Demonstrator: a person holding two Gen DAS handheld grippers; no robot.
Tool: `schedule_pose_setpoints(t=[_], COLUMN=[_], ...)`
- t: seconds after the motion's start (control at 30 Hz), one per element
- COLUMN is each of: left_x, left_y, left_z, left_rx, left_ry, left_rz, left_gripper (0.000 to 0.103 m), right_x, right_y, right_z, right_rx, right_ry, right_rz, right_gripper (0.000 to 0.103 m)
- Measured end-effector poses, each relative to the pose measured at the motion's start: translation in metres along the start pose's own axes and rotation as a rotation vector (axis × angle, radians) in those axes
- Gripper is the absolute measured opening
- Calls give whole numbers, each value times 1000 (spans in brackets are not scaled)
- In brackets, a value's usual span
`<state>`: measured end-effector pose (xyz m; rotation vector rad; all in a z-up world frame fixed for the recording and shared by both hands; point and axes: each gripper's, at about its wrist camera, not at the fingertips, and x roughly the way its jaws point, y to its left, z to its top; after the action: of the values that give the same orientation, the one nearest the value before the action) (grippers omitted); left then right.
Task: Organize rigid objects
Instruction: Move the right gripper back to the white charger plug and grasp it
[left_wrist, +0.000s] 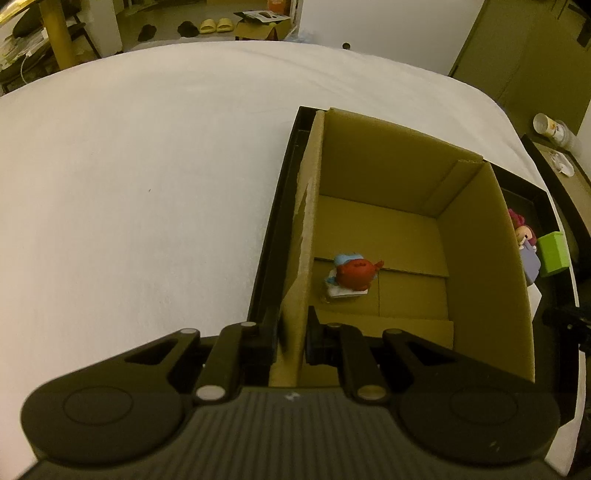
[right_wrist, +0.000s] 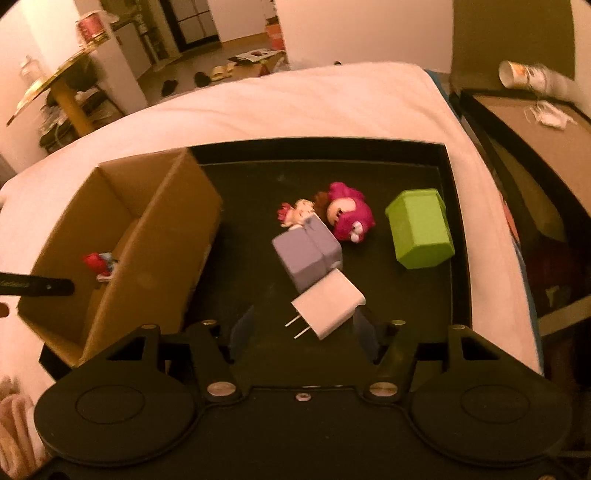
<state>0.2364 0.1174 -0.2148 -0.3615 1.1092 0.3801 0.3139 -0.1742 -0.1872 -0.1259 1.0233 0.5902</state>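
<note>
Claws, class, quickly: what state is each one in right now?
Left claw: shut on the cardboard box wall.
Right claw: open, with the white charger between its fingers, not pressed.

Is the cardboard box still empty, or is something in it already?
Not empty. One small red and blue figure lies on the floor of the cardboard box. The other toys and the white charger are outside it, on the black tray.

Beyond the white-covered table (left_wrist: 129, 184), yellow slippers (left_wrist: 216, 26) and an open cardboard carton (left_wrist: 260, 27) lie on the far floor. A tipped paper cup (right_wrist: 524, 75) rests on the right-hand dark-framed side table (right_wrist: 517, 122).
</note>
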Motion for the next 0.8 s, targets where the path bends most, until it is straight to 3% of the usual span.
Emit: schedule_pose_setpoints(t=[0.57, 0.8], left_x=[4, 5], left_y=[0, 0], left_z=[-2, -3], left_rx=[-17, -16], left_ry=[-2, -4], left_rz=[3, 3], left_gripper=[12, 12], right_x=[42, 41], right_y=[-5, -6], right_z=[2, -5], right_rx=[83, 74], right_ry=[11, 25], right_rz=[-97, -116], right_gripper=[59, 59])
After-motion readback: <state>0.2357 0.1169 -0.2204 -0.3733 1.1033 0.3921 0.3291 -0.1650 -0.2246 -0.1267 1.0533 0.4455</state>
